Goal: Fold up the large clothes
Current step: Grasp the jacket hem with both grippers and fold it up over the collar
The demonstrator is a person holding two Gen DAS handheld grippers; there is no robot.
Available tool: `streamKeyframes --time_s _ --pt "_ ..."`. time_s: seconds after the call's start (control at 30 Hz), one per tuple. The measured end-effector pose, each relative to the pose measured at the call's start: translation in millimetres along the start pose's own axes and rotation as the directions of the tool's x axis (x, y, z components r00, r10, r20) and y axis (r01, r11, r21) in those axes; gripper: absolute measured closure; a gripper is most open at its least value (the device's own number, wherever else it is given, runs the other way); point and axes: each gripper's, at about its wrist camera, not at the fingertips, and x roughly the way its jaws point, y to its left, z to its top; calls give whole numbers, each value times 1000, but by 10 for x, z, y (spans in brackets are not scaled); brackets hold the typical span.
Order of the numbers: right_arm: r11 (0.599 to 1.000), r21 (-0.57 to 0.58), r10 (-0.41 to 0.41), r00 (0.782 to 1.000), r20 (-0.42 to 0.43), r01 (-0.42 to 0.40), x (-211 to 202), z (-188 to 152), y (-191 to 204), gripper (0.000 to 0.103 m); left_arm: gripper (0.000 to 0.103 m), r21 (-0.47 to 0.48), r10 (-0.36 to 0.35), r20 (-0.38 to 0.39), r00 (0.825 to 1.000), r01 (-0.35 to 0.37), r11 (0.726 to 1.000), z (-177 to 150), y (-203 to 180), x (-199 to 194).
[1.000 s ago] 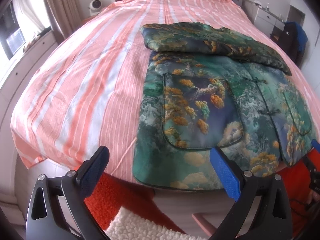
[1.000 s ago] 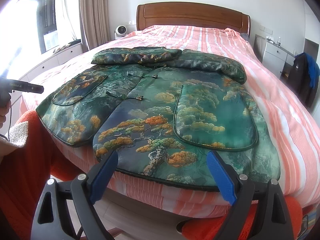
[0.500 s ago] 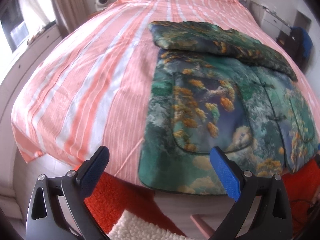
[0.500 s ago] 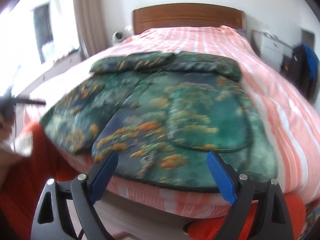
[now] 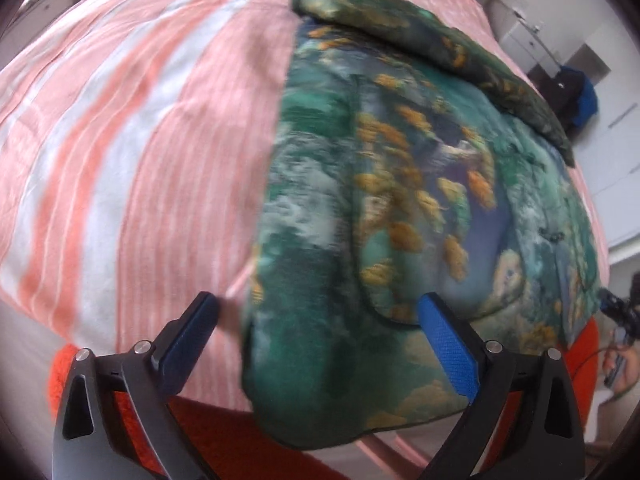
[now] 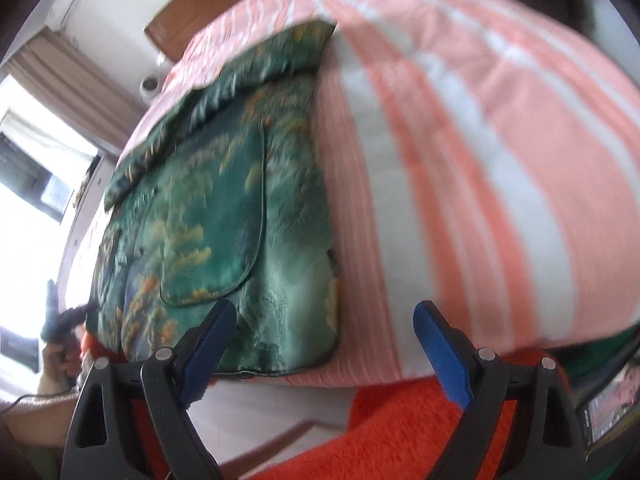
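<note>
A green padded jacket (image 5: 400, 208) with orange tree print lies spread on the bed, its hem over the near edge and its sleeves folded across the top. My left gripper (image 5: 320, 332) is open, its jaws on either side of the hem's left corner. In the right wrist view the jacket (image 6: 224, 216) sits left of centre, with its right hem corner just above my open, empty right gripper (image 6: 324, 332). Both views are blurred.
The bed (image 5: 132, 128) has a pink and white striped cover; it also shows in the right wrist view (image 6: 460, 160). An orange fluffy rug (image 6: 400, 432) lies below the bed edge. A window (image 6: 36, 184) is at left, white drawers (image 5: 532, 36) at far right.
Both grippers have moved in close to the jacket's bottom hem. The left has swung over the left corner, the right has tilted and shifted to the right corner. Both stay open.
</note>
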Motion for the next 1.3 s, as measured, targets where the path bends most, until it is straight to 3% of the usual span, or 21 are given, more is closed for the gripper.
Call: streamKeyframes --time_s 0.03,0.07,0.1,0.13,0.17,0.2,0.23,0.4,0.53,0.63,0.7,0.77,0.9,1.0,1.07,1.1,1.17,1.2,1.23,1.27,1.3 --pt "1000 -8 4 1000 -21 -4 73 34 29 15 26 12 -21 -10 1000 21 1000 -20 -53 -9" --pt "1000 -14 12 1000 -29 -13 116 19 67 19 30 23 -17 -18 1000 17 1000 -37 -95 -14" --pt "999 -22 33 999 -40 -34 166 48 113 23 42 39 0 -17 1000 1 999 -62 -134 -29" --pt "999 -29 43 998 -48 -45 190 61 138 40 59 55 14 -17 1000 -13 998 -88 -167 -52" --pt "998 -42 49 997 -62 -51 225 84 190 67 67 59 24 -24 999 -22 998 -112 -190 -62" --pt "998 -58 31 997 -74 -36 247 93 235 79 82 58 42 -29 999 -40 997 -118 -195 -96" --pt "997 -73 11 997 -82 -17 257 102 282 87 87 54 40 -29 999 -39 998 -132 -197 -130" --pt "992 -128 10 997 -80 -21 75 43 449 92 93 82 1 -38 999 3 997 -275 -257 -374" --pt "991 -121 39 990 -133 -55 -92 -179 442 92 93 66 -24 -99 995 31 997 -564 -236 -504" --pt "992 -45 111 978 -178 -121 -186 -348 362 92 94 -21 -133 -69 989 132 991 -598 -139 -750" --pt "970 53 243 959 -143 -238 -327 -294 294 92 94 -58 -205 -8 979 204 977 -379 -110 -962" --pt "921 107 382 922 -58 -374 -530 -31 291 93 94 -39 -261 66 963 264 964 -24 -145 -1198" --pt "890 -2 455 888 67 -456 -807 831 551 93 94 64 -302 208 930 296 953 1074 -387 -1504" --pt "908 -94 420 893 163 -409 -748 1754 794 93 89 50 -250 272 929 246 968 2069 -485 -1385" --pt "923 -92 385 890 242 -374 -487 2391 865 90 81 3 -199 244 949 204 979 2830 -590 -1067" --pt "923 -67 382 889 253 -378 -317 2638 845 88 73 -16 -174 226 958 182 983 3025 -656 -950" --pt "942 16 321 912 256 -335 62 3059 770 63 64 -59 -131 190 973 144 988 3320 -654 -725" --pt "951 58 281 926 254 -304 201 3177 710 55 44 -74 -111 179 978 126 989 3377 -559 -687" --pt "958 87 244 933 263 -275 299 3249 675 30 21 -80 -75 183 980 91 993 3408 -529 -680" --pt "961 94 223 933 284 -258 312 3266 648 8 14 -70 -51 204 978 67 995 3297 -447 -747" --pt "961 89 224 927 300 -261 275 3295 600 6 6 -56 -37 230 973 51 997 3203 -394 -762"
